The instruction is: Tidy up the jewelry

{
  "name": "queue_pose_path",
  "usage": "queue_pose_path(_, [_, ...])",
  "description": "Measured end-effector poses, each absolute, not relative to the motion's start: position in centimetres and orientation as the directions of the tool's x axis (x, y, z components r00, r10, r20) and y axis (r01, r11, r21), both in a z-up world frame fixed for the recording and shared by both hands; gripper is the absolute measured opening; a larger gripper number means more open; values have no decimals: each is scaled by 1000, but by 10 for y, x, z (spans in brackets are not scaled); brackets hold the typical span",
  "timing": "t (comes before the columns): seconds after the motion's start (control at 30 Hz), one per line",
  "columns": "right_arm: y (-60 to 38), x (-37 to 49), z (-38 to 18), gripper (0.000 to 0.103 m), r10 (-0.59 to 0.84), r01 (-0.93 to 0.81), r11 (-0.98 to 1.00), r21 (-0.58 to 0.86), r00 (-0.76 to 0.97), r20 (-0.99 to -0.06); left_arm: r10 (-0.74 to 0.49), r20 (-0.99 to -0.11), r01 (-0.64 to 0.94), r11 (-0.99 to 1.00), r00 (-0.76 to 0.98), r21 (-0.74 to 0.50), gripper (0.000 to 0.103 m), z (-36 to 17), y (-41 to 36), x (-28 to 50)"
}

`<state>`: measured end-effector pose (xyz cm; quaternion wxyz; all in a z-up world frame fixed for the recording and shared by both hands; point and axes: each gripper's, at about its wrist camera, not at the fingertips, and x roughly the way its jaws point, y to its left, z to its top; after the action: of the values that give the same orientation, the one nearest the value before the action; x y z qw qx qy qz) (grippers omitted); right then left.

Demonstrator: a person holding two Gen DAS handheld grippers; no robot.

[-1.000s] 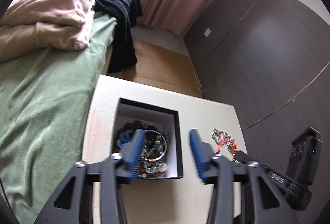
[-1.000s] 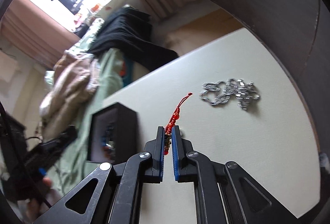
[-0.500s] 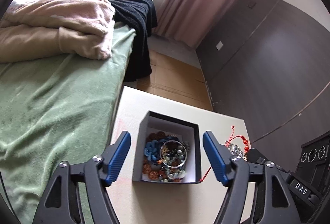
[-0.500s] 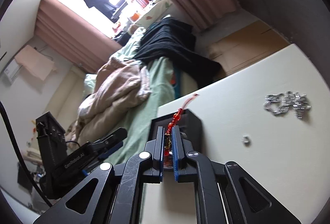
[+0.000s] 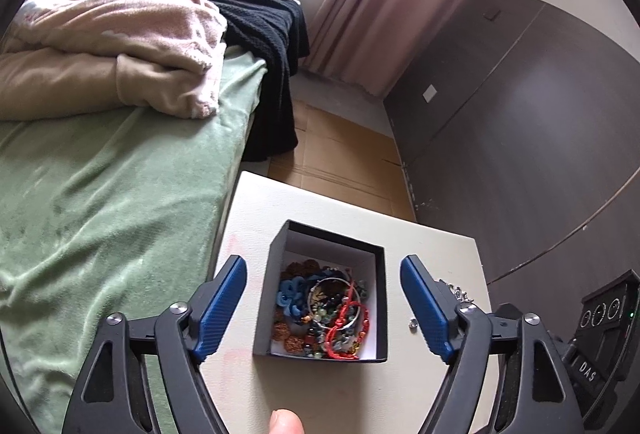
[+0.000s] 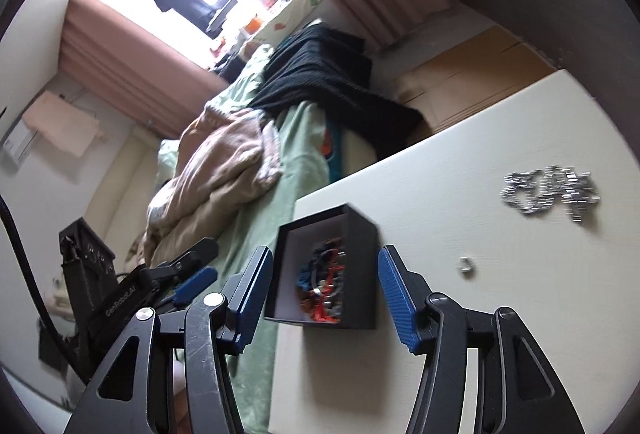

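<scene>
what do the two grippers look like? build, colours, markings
Both match: the left gripper and right gripper have black angular frames with triangular cutouts, silver pivot screws and ribbed blue finger pads. White lettering marks their bodies, "GenRobot.AI" on the left one.

A matt black box (image 5: 322, 298) with a white paper-like lining holds glossy beads and a red cord bracelet (image 5: 346, 330), while a shiny metal chain (image 6: 550, 194) lies on the smooth matt cream table (image 6: 500, 314) beside a plush green blanket (image 5: 100, 194).
</scene>
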<state>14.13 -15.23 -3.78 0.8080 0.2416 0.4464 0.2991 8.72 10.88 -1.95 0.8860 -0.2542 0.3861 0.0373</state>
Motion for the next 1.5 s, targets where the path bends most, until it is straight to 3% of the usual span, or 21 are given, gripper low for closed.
queue_pose_path(0.1, [-175,140,-35,56,667,-226,727,648,455,-590,-127,-688,-250,872,715,-420,97,-18,100,87])
queue_pose_path(0.17, [-191,139,-32,56,639,-197,745,637,483,-599,-135,-680,-239,872,721,-427,99,-17,94,87])
queue_pose_path(0.3, [-218,141,-31,76,604,-141,757,638,522,-602,-149,-677,-217,879,720,-425,100,-17,80,91])
queue_pose_path(0.8, [-263,150,-39,76,484,-29,830,557,535,-693,-215,-731,-85,933,648,-350,100,-29,6,113])
queue_pose_path(1.5, [-293,169,-52,76,430,59,848,527,504,-749,-193,-860,77,981,473,-177,50,-89,-68,150])
